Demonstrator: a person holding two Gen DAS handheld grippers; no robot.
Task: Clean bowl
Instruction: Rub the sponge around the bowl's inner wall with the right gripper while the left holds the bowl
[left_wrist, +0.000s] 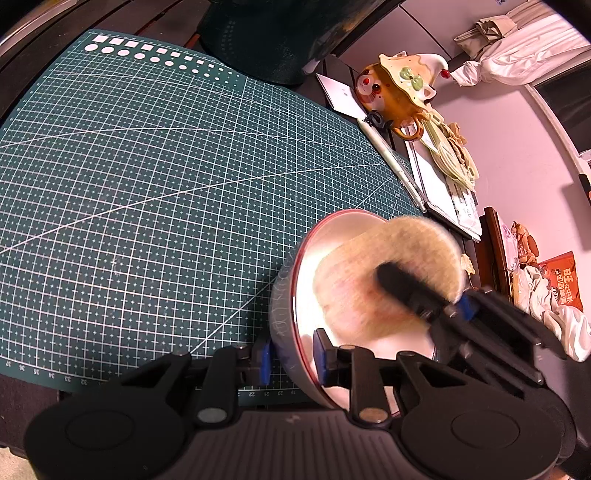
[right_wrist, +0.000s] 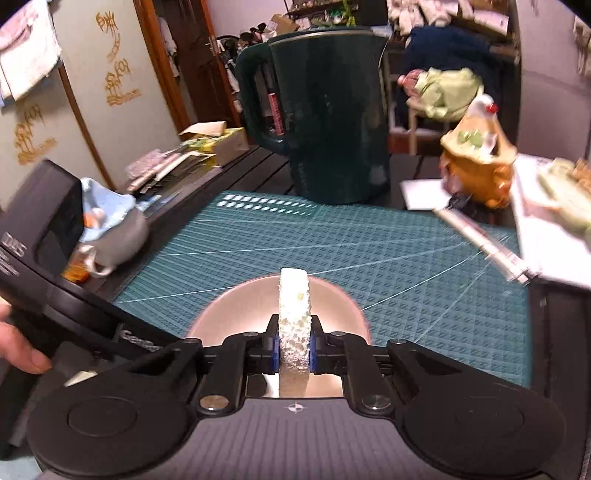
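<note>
A white bowl (left_wrist: 325, 236) with a red rim stands tilted on its side at the near right corner of the green cutting mat (left_wrist: 147, 184). My left gripper (left_wrist: 291, 360) is shut on the bowl's wall, one blue pad outside and one inside the rim. A round yellowish sponge (left_wrist: 388, 258), blurred, lies flat against the bowl's inside. My right gripper (left_wrist: 424, 295) comes in from the right, shut on it. In the right wrist view the sponge (right_wrist: 293, 306) stands edge-on between the blue pads of the right gripper (right_wrist: 294, 349), over the bowl (right_wrist: 236, 306).
A tall dark green kettle (right_wrist: 325, 122) stands at the mat's far edge. A yellow ceramic figure pot (left_wrist: 399, 92), a pen (left_wrist: 391, 158) and papers line the right side. A grey cup with blue cloth (right_wrist: 114, 229) sits on the left. A hand (right_wrist: 22, 350) holds the left tool.
</note>
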